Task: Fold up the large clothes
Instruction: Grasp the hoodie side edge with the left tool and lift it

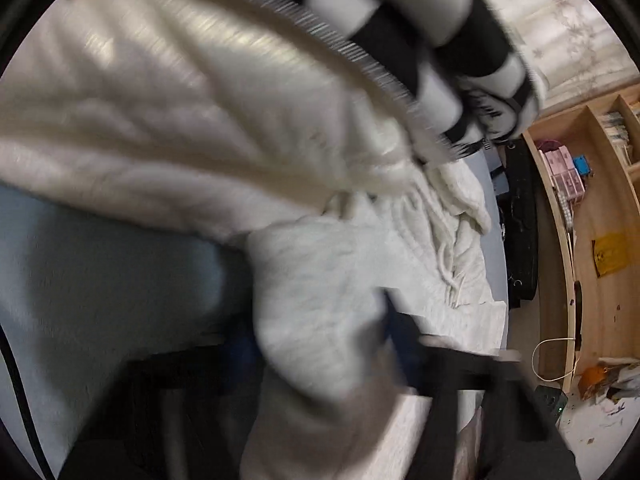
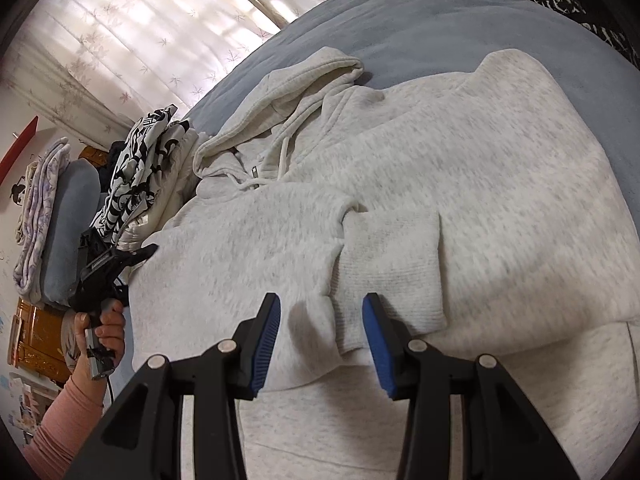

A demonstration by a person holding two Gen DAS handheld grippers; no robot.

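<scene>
Pale grey fleece hooded sweatshirt (image 2: 400,184) spread across the blue-grey bedspread (image 2: 420,20), hood toward its far edge, one sleeve folded across the chest. Judged step: folding in the sides. Right gripper (image 2: 320,340) hovers part-open astride the ribbed cuff (image 2: 392,264), unclamped. Left gripper (image 2: 120,264) at the garment's left edge; grip indeterminate. Next: clamp and carry inward.

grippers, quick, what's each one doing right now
left gripper: at the hoodie's edge, grip cannot be told
right gripper: open over the cuff, holding nothing
</scene>
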